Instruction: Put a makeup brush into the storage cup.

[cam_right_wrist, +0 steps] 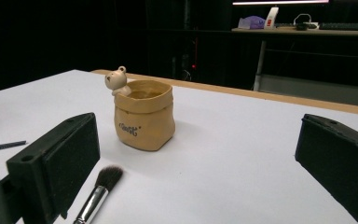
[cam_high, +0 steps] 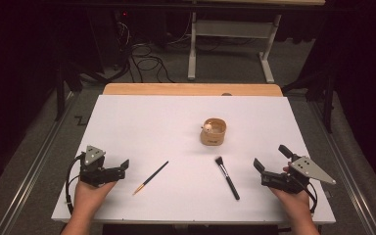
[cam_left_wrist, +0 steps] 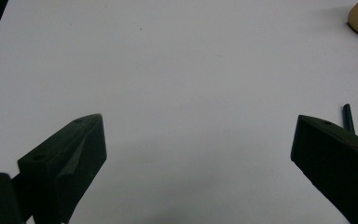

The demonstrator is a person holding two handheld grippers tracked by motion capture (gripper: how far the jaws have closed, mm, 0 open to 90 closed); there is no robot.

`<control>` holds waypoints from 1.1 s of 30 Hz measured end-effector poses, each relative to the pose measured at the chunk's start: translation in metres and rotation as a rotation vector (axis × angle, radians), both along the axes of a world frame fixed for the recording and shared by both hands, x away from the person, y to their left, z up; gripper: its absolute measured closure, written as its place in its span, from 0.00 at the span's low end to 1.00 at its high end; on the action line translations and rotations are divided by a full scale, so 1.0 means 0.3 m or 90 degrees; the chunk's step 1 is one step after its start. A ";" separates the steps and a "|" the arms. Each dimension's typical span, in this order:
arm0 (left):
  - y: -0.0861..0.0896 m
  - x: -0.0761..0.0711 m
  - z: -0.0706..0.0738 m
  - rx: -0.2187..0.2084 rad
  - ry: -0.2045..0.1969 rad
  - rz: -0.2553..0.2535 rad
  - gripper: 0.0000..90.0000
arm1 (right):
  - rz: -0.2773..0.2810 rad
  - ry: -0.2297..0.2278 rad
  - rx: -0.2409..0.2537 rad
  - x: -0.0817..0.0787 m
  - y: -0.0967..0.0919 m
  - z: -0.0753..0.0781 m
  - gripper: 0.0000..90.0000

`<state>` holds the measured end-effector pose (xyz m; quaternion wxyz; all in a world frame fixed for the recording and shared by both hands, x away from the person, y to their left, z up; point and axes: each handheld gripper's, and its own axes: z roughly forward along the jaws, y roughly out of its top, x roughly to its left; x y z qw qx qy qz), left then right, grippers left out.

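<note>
Both grippers wide open, empty: left [cam_high: 123, 166], right [cam_high: 269, 157]. Probably pre-grasp; next, right closes on brush [cam_high: 226, 177] for cup [cam_high: 213, 131].

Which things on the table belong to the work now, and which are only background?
For the work:
- thin brush, near the left tongs
- makeup brush, near the right tongs
- tan bear pot

Background:
- floor cables
- far table frame
</note>
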<state>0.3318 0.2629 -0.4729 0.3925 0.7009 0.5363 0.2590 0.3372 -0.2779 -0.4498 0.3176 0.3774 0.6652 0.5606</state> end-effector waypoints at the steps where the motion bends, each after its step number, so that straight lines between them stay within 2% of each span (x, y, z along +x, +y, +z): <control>1: -0.003 0.000 0.000 0.003 0.005 -0.001 0.04 | 0.000 0.000 0.000 0.000 0.000 0.000 0.01; 2: -0.005 0.002 0.001 0.010 0.016 -0.006 0.04 | 0.003 0.002 -0.002 0.000 0.000 -0.002 0.01; 8: -0.010 0.006 -0.001 0.011 0.034 -0.011 0.05 | 0.001 0.008 -0.003 0.001 0.003 -0.006 0.01; 12: -0.014 0.007 0.005 0.022 0.047 -0.015 0.05 | 0.002 0.009 -0.003 0.002 0.002 -0.007 0.01; 16: -0.016 0.012 0.000 0.027 0.074 -0.013 0.05 | 0.001 0.011 0.000 0.002 0.005 -0.010 0.01; 26: -0.008 0.017 0.002 0.010 0.098 -0.020 0.05 | 0.006 0.012 -0.008 0.005 0.013 -0.019 0.01; 27: -0.009 0.020 0.002 0.010 0.097 -0.024 0.05 | 0.006 0.012 -0.008 0.005 0.013 -0.019 0.01; 28: -0.011 0.031 -0.003 0.021 0.109 -0.029 0.05 | 0.007 0.015 -0.009 0.007 0.014 -0.022 0.01; 31: -0.014 0.039 -0.002 0.013 0.123 -0.031 0.05 | 0.008 0.016 -0.009 0.008 0.015 -0.024 0.01; 33: -0.022 0.042 0.011 0.021 0.128 -0.040 0.05 | 0.009 0.018 -0.008 0.006 0.016 -0.024 0.01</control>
